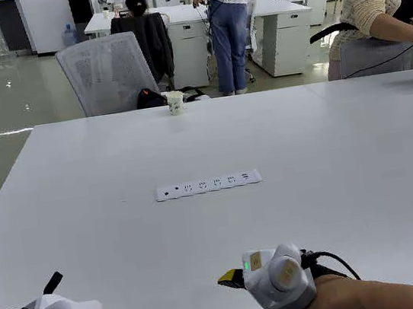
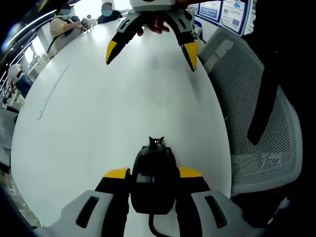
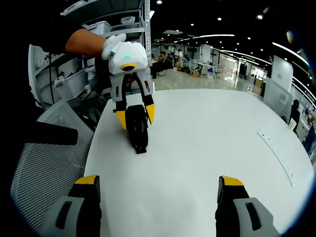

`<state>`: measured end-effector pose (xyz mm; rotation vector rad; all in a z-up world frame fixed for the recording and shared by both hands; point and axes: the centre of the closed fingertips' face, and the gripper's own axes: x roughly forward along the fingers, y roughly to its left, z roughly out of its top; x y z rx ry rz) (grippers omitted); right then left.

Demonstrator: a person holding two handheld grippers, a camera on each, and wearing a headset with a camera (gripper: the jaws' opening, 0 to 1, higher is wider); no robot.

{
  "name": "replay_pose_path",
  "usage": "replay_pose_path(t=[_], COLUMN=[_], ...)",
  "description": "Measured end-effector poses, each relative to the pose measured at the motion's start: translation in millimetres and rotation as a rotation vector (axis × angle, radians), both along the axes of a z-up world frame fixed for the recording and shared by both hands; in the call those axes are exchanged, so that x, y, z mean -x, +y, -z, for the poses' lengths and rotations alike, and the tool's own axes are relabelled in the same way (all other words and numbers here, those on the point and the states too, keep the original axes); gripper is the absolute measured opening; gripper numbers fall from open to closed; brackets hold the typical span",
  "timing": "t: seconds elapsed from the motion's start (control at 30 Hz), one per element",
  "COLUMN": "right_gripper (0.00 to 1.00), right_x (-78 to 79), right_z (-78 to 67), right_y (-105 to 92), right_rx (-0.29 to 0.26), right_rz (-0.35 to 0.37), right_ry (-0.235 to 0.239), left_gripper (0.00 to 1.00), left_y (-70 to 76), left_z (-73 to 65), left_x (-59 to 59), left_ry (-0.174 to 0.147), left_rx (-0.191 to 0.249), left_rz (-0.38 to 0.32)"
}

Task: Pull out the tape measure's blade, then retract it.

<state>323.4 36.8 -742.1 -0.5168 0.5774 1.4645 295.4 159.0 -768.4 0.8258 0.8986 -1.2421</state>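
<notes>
Left tool (image 2: 153, 174) grips the tape measure (image 2: 153, 160), right tool (image 3: 159, 181) gapes wide, power strip (image 1: 208, 185) lies well beyond

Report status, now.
Left gripper shut on tape measure, blade not yet out. Right gripper open, facing it, apart. Power strip well clear.

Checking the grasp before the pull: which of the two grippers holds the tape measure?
The left gripper: its jaws are shut on the black tape measure. The right gripper is open, with nothing between its jaws.
</notes>
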Motion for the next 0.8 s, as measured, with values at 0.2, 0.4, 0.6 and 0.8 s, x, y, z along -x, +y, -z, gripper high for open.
replay_pose_path(t=[0.2,0.4,0.6,0.8], right_gripper=[0.99,0.99,0.90,0.84], right_x=[1.5,2.4,9.7,16.3], right_z=[4.5,17.4,35.4,39.9], right_y=[9.8,19.8,32.8,48.3], right_rx=[0.001,0.012,0.039,0.038], right_rz=[-0.013,-0.005,-0.007,-0.030], right_ry=[0.006,0.011,0.045,0.051], left_gripper=[0.30,0.30,0.30,0.30], left_y=[0.3,0.5,-1.1,-0.3], left_z=[1.6,1.2,2.9,4.1], left_x=[-0.1,0.1,-0.6,-1.6], left_ry=[0.010,-0.003,-0.020,-0.016], left_rx=[-0.036,-0.001,-0.019,-0.017], left_rz=[0.000,-0.034,-0.036,-0.045])
